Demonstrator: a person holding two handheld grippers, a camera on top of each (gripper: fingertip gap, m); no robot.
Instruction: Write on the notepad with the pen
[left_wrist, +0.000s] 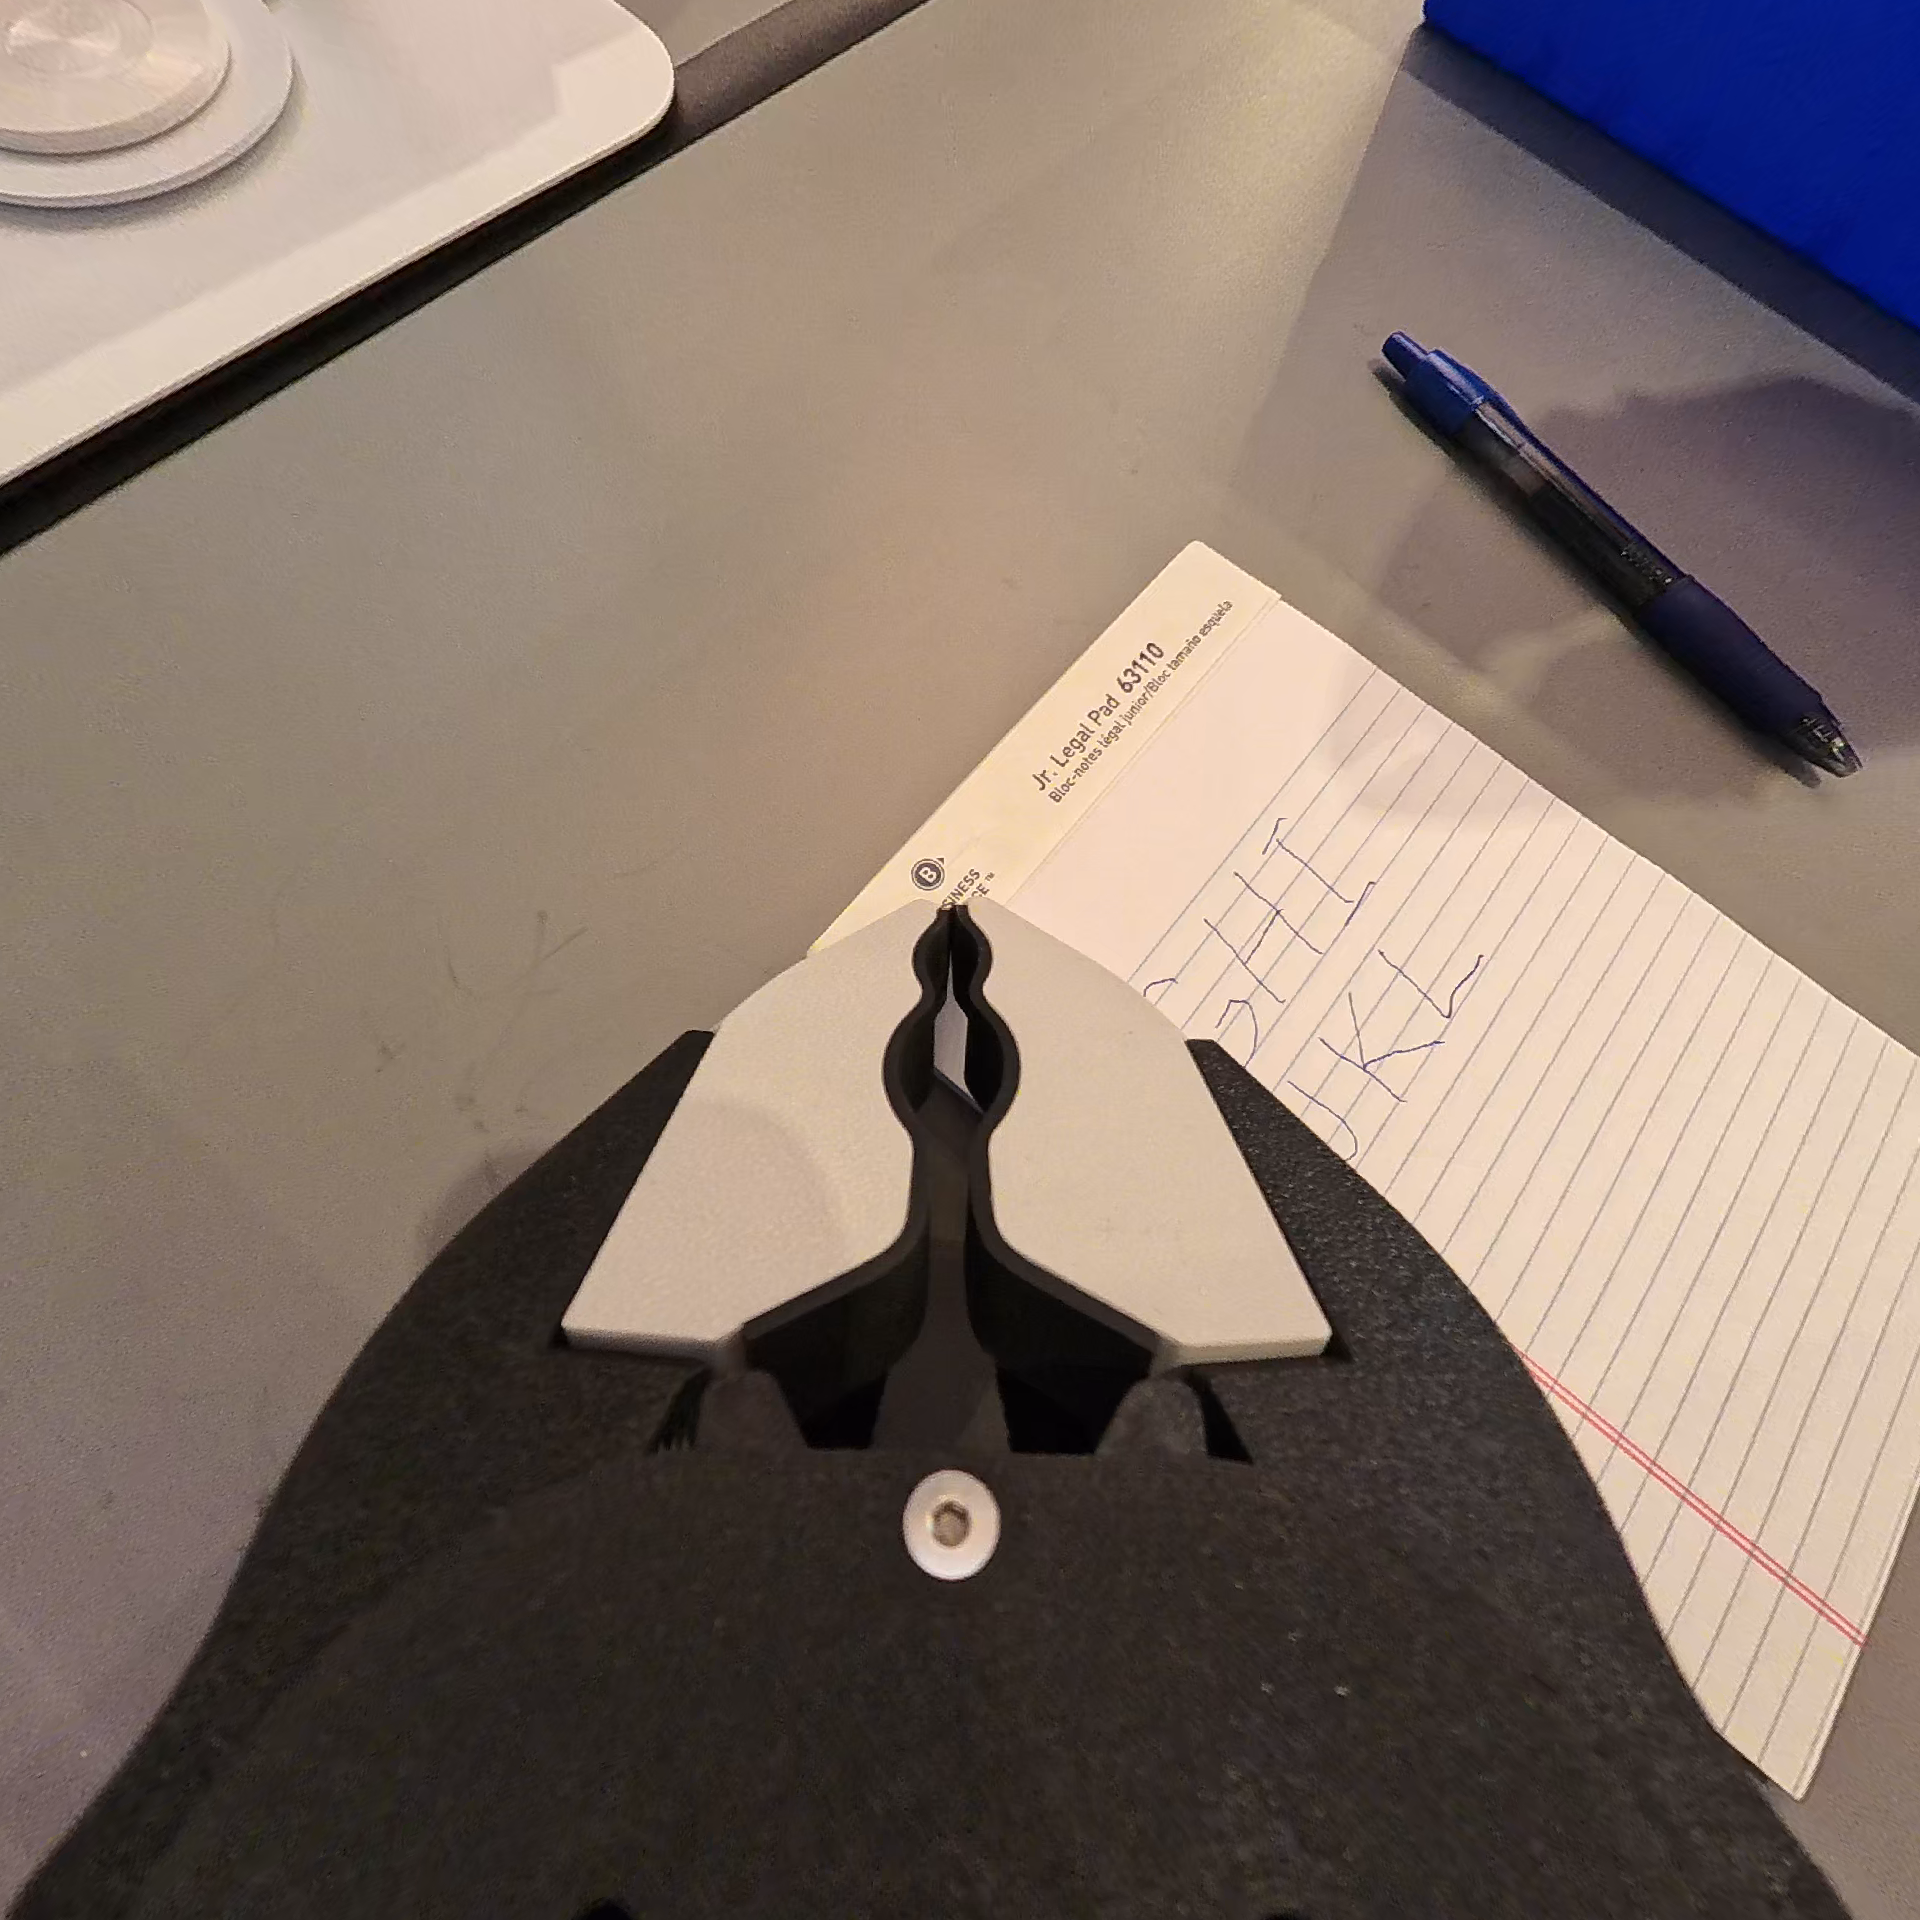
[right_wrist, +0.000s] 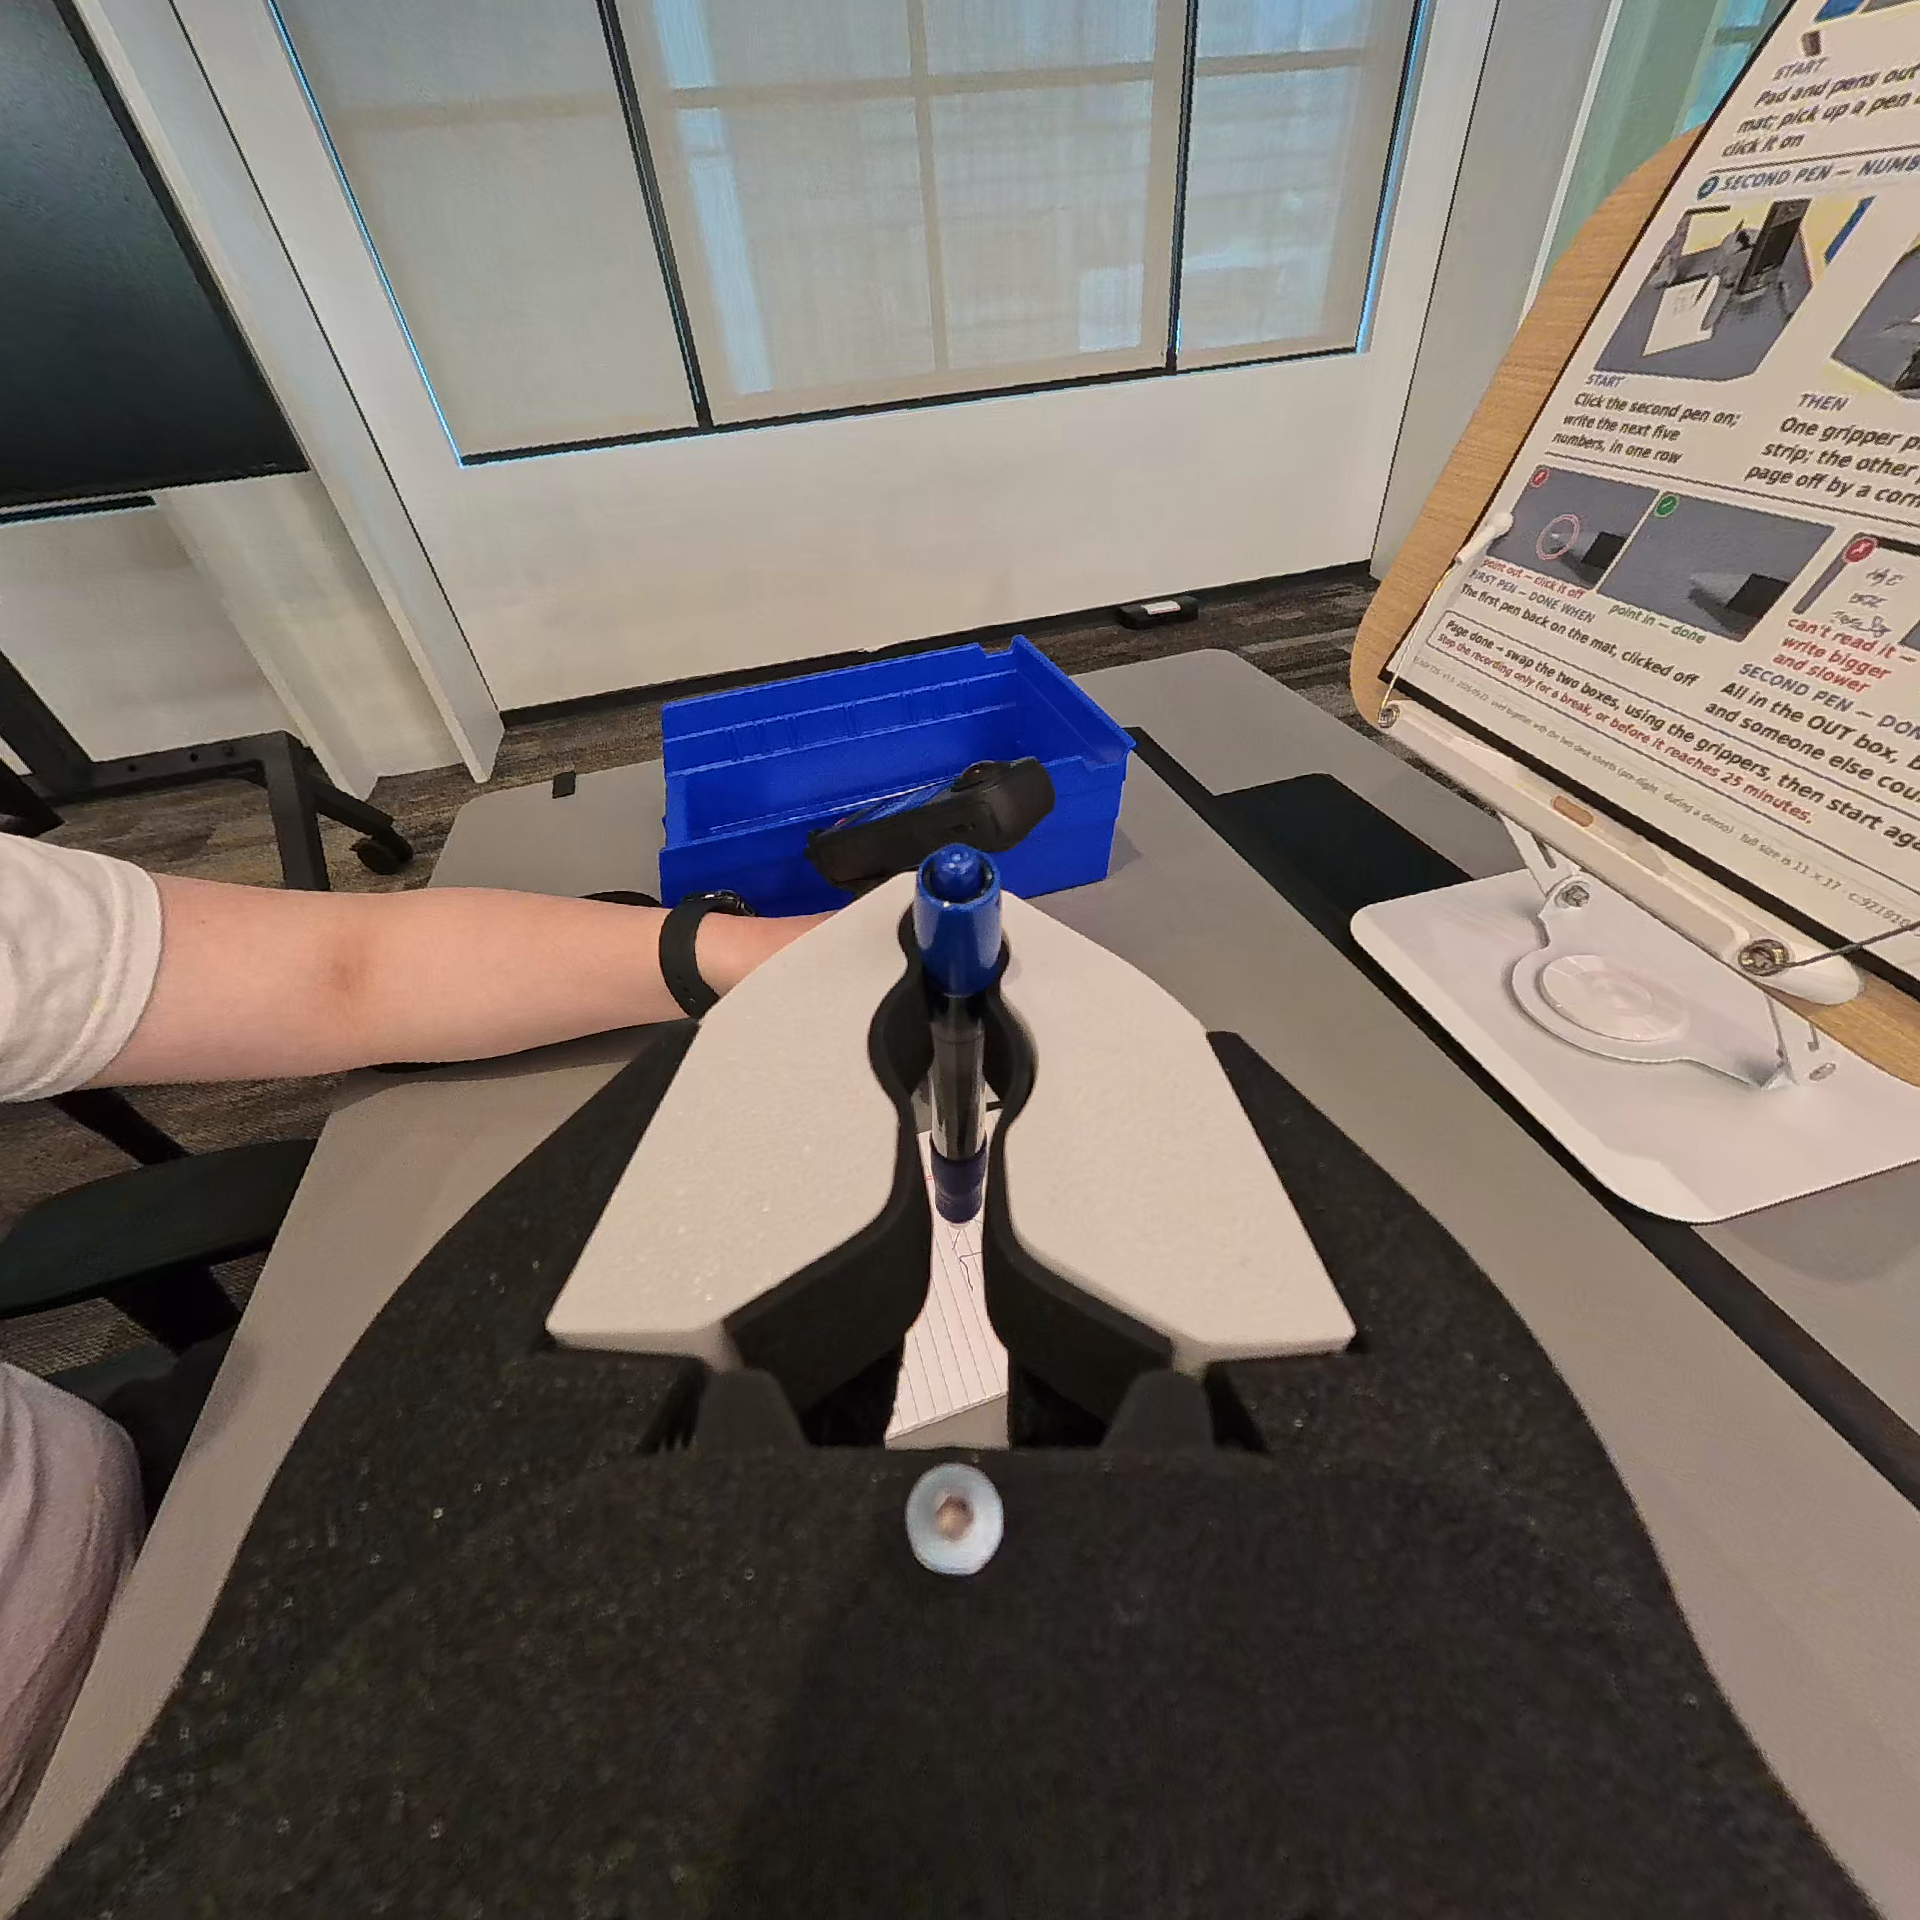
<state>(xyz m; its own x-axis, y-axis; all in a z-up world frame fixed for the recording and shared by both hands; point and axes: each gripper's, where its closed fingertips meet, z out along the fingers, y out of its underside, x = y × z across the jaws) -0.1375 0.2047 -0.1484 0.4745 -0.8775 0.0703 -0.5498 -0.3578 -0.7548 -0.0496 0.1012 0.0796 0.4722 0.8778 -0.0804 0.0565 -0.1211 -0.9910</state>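
The white lined notepad (left_wrist: 1558, 1143) lies on the grey mat (left_wrist: 520, 675) with two rows of blue handwriting on it. My left gripper (left_wrist: 951, 914) is shut with nothing between its fingers, its tips over the pad's top binding strip at a corner. A blue pen (left_wrist: 1621, 561) lies loose on the mat beyond the pad. My right gripper (right_wrist: 954, 935) is shut on a second blue pen (right_wrist: 956, 1039), held upright with its clicker end up. Its tip points down at the lined paper (right_wrist: 951, 1361) seen through the finger gap.
A blue bin (right_wrist: 894, 748) stands at the back of the table and shows in the left wrist view (left_wrist: 1714, 135). A tilted board with an instruction sheet (right_wrist: 1714, 468) stands on a white base (right_wrist: 1621, 1039) at the right. A person's forearm (right_wrist: 416, 966) reaches in from the left. The gap from one gripper's tips to the other's is roughly 25 cm. My left gripper is the nearer one to the white base (right_wrist: 1621, 1039): about 25 cm, against 40 cm.
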